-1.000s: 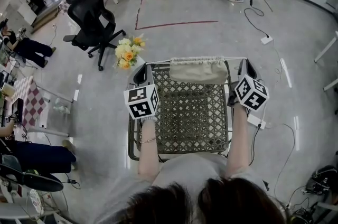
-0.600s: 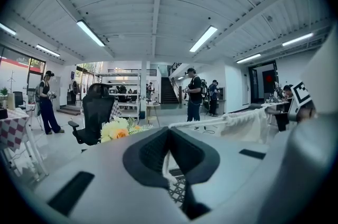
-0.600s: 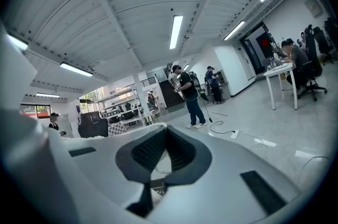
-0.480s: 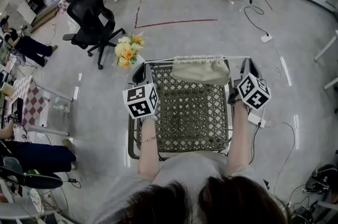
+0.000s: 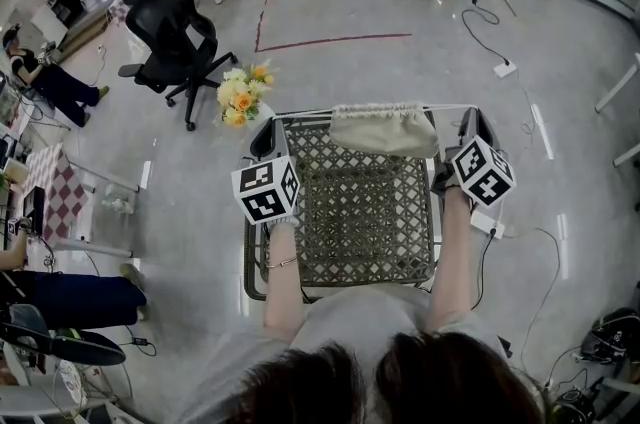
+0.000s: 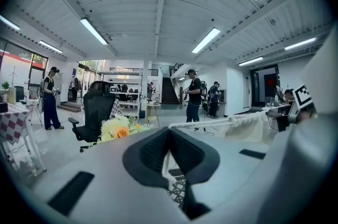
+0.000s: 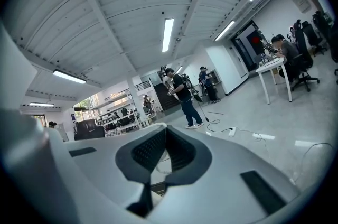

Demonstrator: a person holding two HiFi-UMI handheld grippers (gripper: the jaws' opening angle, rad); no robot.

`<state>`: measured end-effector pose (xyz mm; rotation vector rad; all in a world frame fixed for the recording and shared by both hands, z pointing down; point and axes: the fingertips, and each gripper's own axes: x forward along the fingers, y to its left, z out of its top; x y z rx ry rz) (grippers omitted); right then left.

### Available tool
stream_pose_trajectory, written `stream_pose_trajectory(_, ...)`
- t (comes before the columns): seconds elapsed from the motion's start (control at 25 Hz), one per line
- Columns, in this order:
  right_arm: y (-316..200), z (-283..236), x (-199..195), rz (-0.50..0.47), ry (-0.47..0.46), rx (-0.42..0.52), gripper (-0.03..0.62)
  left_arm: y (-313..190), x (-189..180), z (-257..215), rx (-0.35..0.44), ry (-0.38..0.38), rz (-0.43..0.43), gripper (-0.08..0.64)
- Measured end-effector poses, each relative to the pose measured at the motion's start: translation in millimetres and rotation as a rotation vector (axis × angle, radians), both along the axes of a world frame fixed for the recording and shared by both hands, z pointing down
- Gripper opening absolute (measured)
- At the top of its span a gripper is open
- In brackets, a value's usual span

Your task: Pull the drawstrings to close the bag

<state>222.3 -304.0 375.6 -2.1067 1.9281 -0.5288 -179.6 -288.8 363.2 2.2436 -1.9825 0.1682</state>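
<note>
While the woven lattice table (image 5: 360, 232) fills the middle, the beige bag (image 5: 384, 130) sits at its far edge, mouth gathered. Left gripper (image 6: 168, 138), jaws pinched tight on the left drawstring (image 6: 166, 167); right gripper (image 7: 161, 139) likewise nipping the right drawstring (image 7: 165, 148).

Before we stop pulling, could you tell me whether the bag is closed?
Mostly closed: the bag has a bunched, ruffled top edge; any gap left cannot be told.
</note>
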Motion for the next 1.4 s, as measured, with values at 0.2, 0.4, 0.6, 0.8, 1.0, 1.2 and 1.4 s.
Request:
stream_pose_trajectory(0.2, 0.0, 0.4, 3.1, 0.012, -0.026, 0.008, 0.023, 0.2, -1.4, -0.2, 0.002, 0.003, -0.003, 0.027)
stream_pose_trajectory(0.4, 1.2, -0.2, 6.4, 0.026, -0.038, 0.015, 0.023, 0.4, -3.0, -0.1, 0.005, 0.007, -0.006, 0.028)
stream_pose_trajectory(0.6, 1.1, -0.1, 7.6, 0.037, -0.036, 0.018, 0.023, 0.3, -5.7, -0.3, 0.009, 0.011, -0.010, 0.026)
stream_pose_trajectory(0.8, 3.3, -3.7, 8.8, 0.052, -0.051, 0.022, 0.022, 1.4, -7.5, -2.5, 0.012, 0.016, -0.013, 0.027)
stream_pose_trajectory(1.0, 4.9, -4.8, 10.9, 0.061, -0.056, 0.028, 0.023, 3.1, -8.3, -3.6, 0.017, 0.020, -0.016, 0.028)
stream_pose_trajectory(1.2, 4.8, -3.1, 10.2, 0.062, -0.073, 0.030, 0.023, 3.6, -11.0, -3.3, 0.021, 0.006, -0.016, 0.028)
stream_pose_trajectory(1.4, 4.8, -7.1, 7.7, 0.049, -0.071, 0.038, 0.023, 5.1, -14.9, -5.0, 0.024, 0.013, -0.020, 0.027)
